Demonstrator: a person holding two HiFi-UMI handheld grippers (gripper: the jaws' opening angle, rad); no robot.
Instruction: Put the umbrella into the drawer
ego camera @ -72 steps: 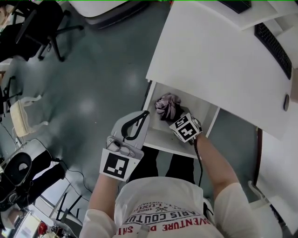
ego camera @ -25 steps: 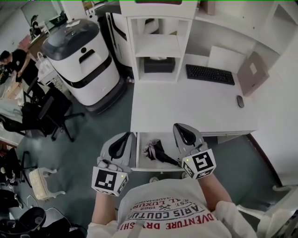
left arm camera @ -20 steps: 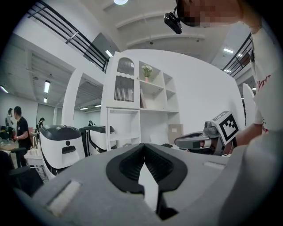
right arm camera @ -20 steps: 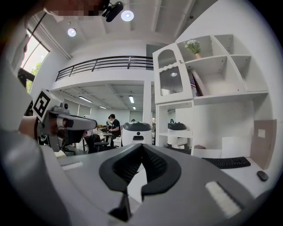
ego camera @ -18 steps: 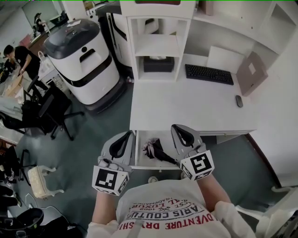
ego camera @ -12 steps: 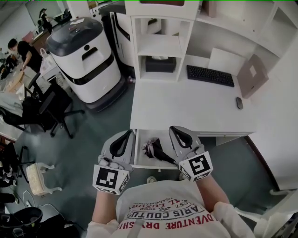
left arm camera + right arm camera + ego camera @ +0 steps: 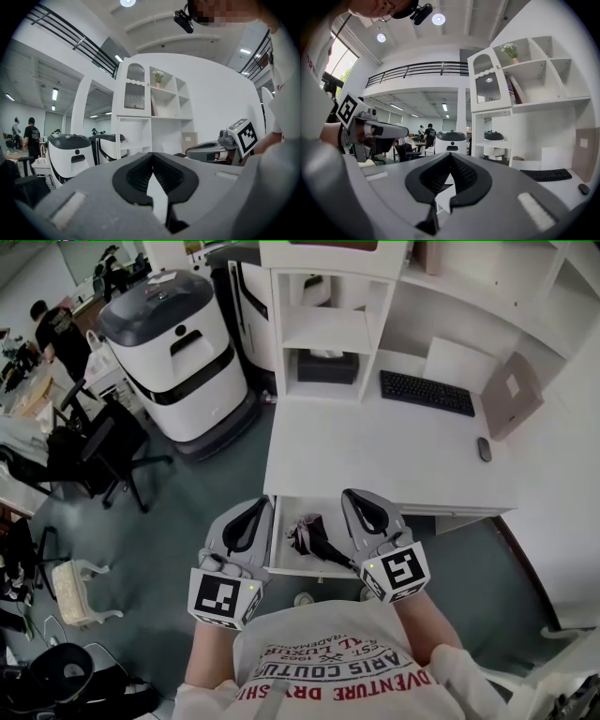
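A folded dark umbrella (image 7: 314, 538) with a purplish canopy lies inside the open white drawer (image 7: 281, 554) under the desk's front edge. Both grippers hover level above the drawer's two sides, apart from the umbrella. My left gripper (image 7: 258, 509) is over the left side, shut with nothing between its pads (image 7: 153, 159). Over the drawer's right side, my right gripper (image 7: 354, 500) is also shut and empty (image 7: 450, 157). Each gripper shows in the other's view: the right one (image 7: 211, 151) and the left one (image 7: 375, 131).
The white desk (image 7: 394, 456) carries a black keyboard (image 7: 429, 393) and a mouse (image 7: 484, 449). A white shelf unit (image 7: 323, 324) stands behind it. To the left are a large white machine (image 7: 178, 352) and a black office chair (image 7: 94, 451).
Earlier the right gripper reached into the drawer beside the umbrella; now both grippers are drawn back and held level above it. The head view has lifted. Over the last second little has moved.
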